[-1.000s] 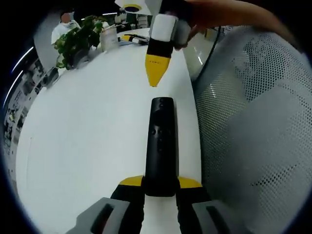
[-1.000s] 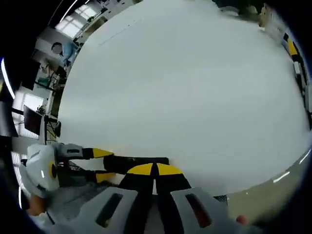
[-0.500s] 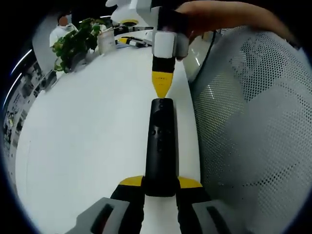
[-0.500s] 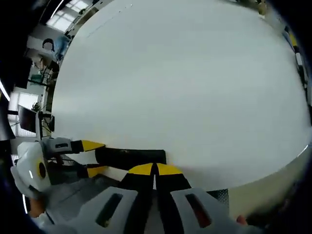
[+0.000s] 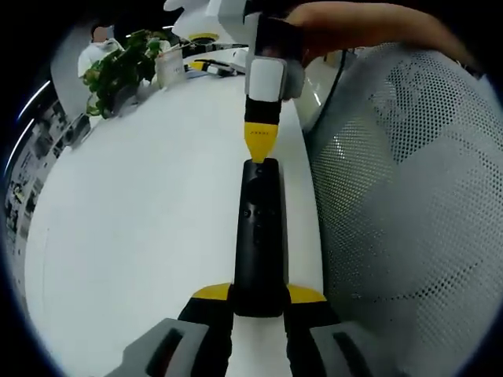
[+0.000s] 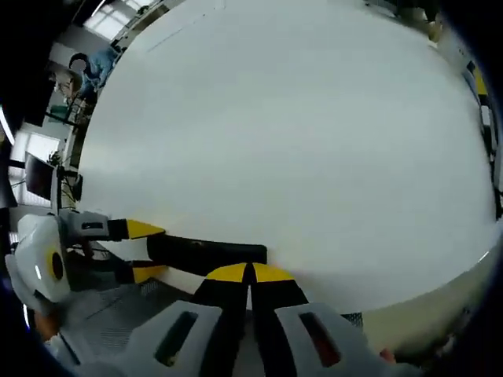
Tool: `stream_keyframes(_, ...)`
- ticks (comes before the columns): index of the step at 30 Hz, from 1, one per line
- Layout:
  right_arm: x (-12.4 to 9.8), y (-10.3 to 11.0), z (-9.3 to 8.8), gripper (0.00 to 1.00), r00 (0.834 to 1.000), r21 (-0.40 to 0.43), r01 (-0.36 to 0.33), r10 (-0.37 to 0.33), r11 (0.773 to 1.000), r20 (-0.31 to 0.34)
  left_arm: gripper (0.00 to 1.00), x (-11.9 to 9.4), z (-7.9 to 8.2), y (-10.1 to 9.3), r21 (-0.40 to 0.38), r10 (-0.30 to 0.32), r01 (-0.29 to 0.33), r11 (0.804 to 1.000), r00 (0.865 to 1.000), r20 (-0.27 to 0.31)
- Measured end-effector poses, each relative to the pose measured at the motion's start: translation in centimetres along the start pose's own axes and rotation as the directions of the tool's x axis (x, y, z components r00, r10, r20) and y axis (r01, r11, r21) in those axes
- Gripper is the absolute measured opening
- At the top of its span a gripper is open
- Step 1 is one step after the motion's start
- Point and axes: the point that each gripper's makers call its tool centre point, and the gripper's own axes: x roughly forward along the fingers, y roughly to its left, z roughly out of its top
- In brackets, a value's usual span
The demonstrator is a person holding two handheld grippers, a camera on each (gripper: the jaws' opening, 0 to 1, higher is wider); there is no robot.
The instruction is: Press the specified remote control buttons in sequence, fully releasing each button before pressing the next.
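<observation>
A broad white table (image 5: 141, 212) fills the room's middle — a potted plant (image 5: 118, 71) at its far end, a grey mesh chair back (image 5: 409, 220) beside it, perhaps ceiling lights (image 6: 106, 20) beyond.

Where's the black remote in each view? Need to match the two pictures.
Left gripper view: the remote runs up the middle, its near end between the left gripper jaws, the right gripper's yellow tip at its far end.
Right gripper view: the remote lies sideways at lower left, just above the right gripper.
Shared landmark: the white table under the remote.
</observation>
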Motion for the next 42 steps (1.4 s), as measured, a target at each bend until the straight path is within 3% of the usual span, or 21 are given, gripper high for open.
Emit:
stream_keyframes(6,-0.1,0.3,0.3,0.00,1.000,0.014,-0.024,0.024,1.000,0.020,0.24,0.0,0.0,0.0,0.005,-0.001,0.001,1.000,1.000,-0.005)
stream_keyframes(15,0.0,0.4,0.4,0.00,1.000,-0.085,0.021,-0.019,0.996,0.023,0.24,0.1,0.0,0.0,0.008,-0.005,0.005,1.000,1.000,-0.013)
stream_keyframes(27,-0.1,0.5,0.5,0.00,1.000,-0.049,0.001,0.000,0.999,0.013,0.24,0.1,0.0,0.0,0.006,-0.003,0.003,1.000,1.000,-0.008)
stream_keyframes(42,0.0,1.7,0.7,0.00,0.999,-0.086,-0.041,0.044,0.995,0.031,0.24,0.1,0.0,0.0,0.007,-0.005,0.005,1.000,1.000,-0.009)
